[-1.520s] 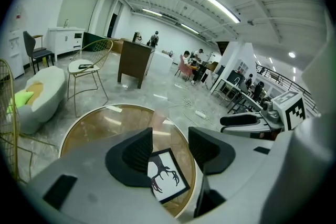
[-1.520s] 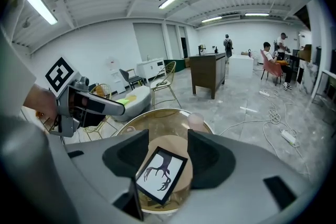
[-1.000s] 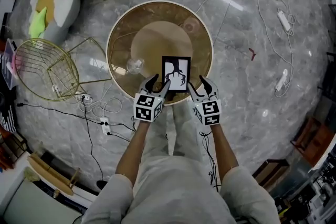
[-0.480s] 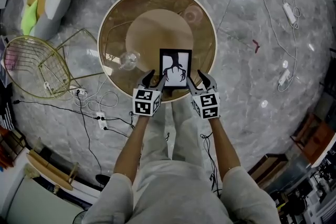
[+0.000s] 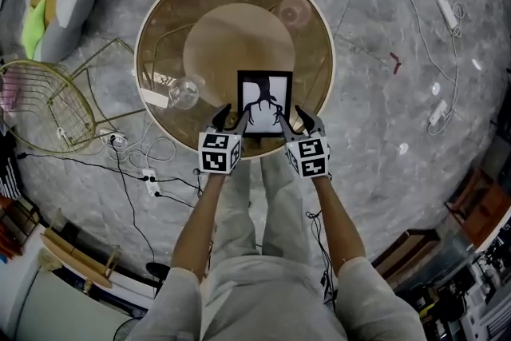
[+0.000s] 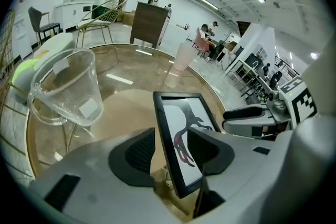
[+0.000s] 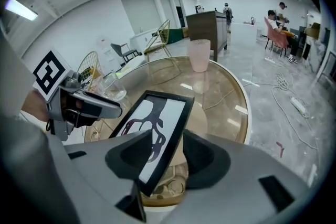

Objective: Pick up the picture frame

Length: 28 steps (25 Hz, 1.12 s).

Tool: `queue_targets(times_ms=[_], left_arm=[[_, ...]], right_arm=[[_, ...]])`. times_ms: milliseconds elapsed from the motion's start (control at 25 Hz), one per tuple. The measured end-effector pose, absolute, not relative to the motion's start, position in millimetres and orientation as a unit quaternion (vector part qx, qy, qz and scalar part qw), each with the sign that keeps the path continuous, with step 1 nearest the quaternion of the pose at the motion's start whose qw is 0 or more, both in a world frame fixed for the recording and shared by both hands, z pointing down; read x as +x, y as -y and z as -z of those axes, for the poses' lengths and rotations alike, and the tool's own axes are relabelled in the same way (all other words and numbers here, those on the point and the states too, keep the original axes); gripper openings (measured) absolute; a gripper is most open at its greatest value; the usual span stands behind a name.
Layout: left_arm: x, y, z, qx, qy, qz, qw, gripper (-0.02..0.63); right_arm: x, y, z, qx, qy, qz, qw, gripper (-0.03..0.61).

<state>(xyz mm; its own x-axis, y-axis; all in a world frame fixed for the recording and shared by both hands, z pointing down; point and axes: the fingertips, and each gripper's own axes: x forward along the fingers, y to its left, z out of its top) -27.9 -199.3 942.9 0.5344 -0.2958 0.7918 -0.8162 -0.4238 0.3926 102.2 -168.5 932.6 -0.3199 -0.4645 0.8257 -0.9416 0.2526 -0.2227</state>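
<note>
grey left tongs [image 5: 231,117] and right tongs [image 5: 291,117] sit nearest, at the close rim of the round glass worktop [image 5: 319,68]. both have their jaws standing wide and clamp nothing yet. the left pair straddles the left edge of the picture frame [image 5: 264,101] and the right pair straddles its right edge. the left jaws have just been easing inward with that edge between them, though a gap still shows beside one pad. the black frame stands propped on the worktop just past the rim, tilted back, its white print with a dark branching figure facing the person. compared with a second ago, both tongs have come down and forward: then they hung short of the frame's lower corners, now they reach up along its sides. the likely trouble is uneven closing, i judge. if one pair bites before the other, the thin edge could twist or skid on the smooth glass and the frame could tip backward off its prop. a nudge to the left could also knock the clear tumbler [image 5: 182,93] lying close by. farther off a pink cup [image 5: 293,14] stands near the far rim, and beyond it cables [image 5: 427,28] trail over the marble floor [image 5: 375,140].
</note>
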Motion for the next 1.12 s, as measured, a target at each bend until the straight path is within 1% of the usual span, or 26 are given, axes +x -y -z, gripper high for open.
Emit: queue_targets(times_ms=[280, 600, 840, 1120], left_arm=[[-28, 190, -964, 0.771, 0.358, -0.333, 0.408, 0.175], [-25, 192, -971, 0.769, 0.357, -0.342, 0.406, 0.127], [-21, 194, -973, 0.77, 0.352, -0.343, 0.406, 0.092], [-22, 192, -968, 0.767, 0.355, -0.339, 0.413, 0.084]], right_arm=[[105, 161, -956, 0.484, 0.713, -0.382, 0.334, 0.154], [104, 161, -961, 0.486, 0.708, -0.385, 0.338, 0.099], [106, 164, -964, 0.493, 0.697, -0.398, 0.335, 0.101], [106, 165, -956, 0.499, 0.693, -0.402, 0.33, 0.092]])
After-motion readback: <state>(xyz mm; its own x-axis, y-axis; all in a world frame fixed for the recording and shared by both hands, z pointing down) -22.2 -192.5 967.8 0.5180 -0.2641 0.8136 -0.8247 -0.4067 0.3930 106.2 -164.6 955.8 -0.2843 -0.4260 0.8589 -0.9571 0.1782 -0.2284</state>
